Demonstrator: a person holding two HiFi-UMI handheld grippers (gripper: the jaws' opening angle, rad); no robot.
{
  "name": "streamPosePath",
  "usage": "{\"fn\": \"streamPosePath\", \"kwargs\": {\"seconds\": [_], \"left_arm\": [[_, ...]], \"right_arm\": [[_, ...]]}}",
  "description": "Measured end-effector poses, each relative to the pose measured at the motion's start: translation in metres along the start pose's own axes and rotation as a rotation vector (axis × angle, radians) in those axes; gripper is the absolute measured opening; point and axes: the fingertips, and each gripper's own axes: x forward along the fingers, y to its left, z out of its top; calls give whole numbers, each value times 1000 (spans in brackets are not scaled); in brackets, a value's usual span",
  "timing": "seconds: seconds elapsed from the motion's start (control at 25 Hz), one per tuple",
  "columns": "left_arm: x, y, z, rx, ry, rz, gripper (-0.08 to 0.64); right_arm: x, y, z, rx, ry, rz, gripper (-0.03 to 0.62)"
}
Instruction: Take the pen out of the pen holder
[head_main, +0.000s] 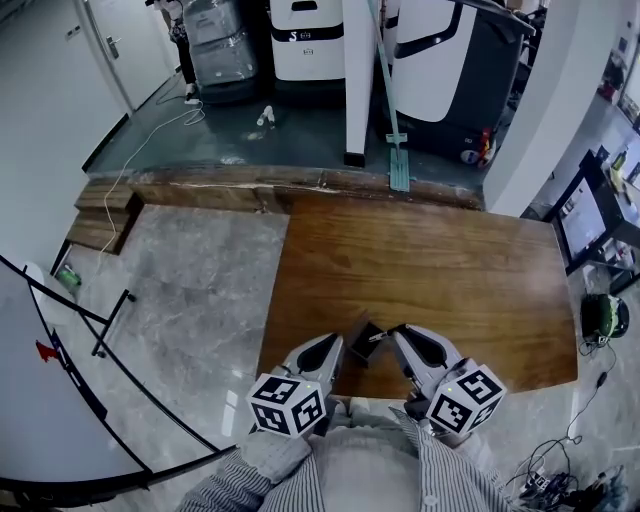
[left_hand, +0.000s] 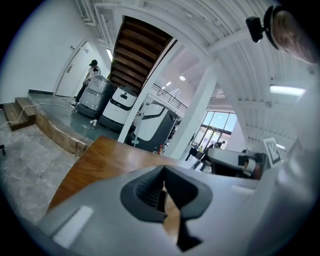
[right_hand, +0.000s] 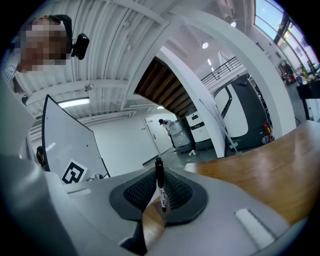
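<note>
In the head view both grippers hang over the near edge of the wooden table (head_main: 430, 270), tips almost meeting. My right gripper (head_main: 398, 335) is shut on a black pen (right_hand: 160, 186) with a white label, which stands upright between its ribbed pads. In the head view the pen (head_main: 379, 338) shows as a short dark stick. My left gripper (head_main: 338, 346) is closed on a small dark pen holder (head_main: 360, 333). In the left gripper view only a thin dark strip of it (left_hand: 160, 201) shows between the pads. From that view the right gripper (left_hand: 235, 161) is close by on the right.
A grey marble floor (head_main: 190, 300) lies left of the table and a whiteboard on a stand (head_main: 40, 410) beyond it. Wooden steps (head_main: 105, 215), a white pillar (head_main: 358, 80) and parked white machines (head_main: 305, 40) stand behind. A monitor (head_main: 585, 220) sits at the right.
</note>
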Motion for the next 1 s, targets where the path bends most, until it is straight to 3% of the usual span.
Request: {"fn": "streamPosePath", "kwargs": {"seconds": [0.56, 1.0], "left_arm": [[14, -21, -7, 20, 33, -48, 8], [15, -13, 10, 20, 83, -89, 8]], "right_arm": [[-5, -6, -10, -31, 48, 5, 43], [0, 1, -7, -29, 67, 45, 41]]}}
